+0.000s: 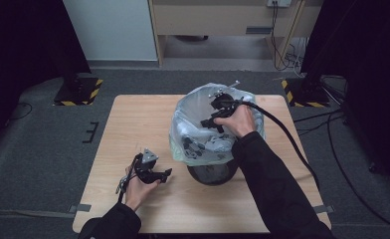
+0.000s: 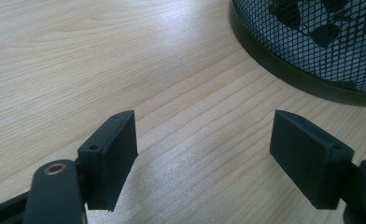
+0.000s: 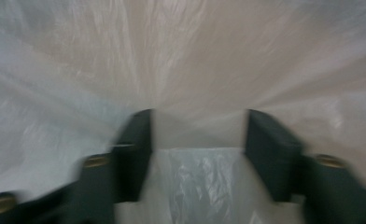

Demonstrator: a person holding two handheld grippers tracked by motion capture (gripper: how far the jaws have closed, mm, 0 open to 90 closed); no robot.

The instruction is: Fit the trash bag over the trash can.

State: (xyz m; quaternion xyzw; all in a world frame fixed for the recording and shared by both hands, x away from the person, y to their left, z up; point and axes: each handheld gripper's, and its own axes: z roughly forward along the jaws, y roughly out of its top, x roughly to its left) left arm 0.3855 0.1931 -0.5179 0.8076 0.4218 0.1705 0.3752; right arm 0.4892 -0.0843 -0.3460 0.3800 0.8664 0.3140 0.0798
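Two grippers in frame. Right gripper (image 1: 214,119) sits down inside the mouth of the clear plastic bag (image 1: 195,134) lining the black mesh bin (image 1: 211,174) at table (image 1: 133,119) centre; jaws spread, film bunched between and beyond them, no pinch discernible. Left gripper (image 2: 202,149) low over bare wood, jaws spread wide, nothing between, bin base just beyond.

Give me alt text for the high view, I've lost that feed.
The right gripper reaches into a clear plastic bag lining a black mesh bin on a wooden table, with the bag's rim folded over the outside. The left gripper hovers over bare tabletop left of the bin, jaws open and empty.
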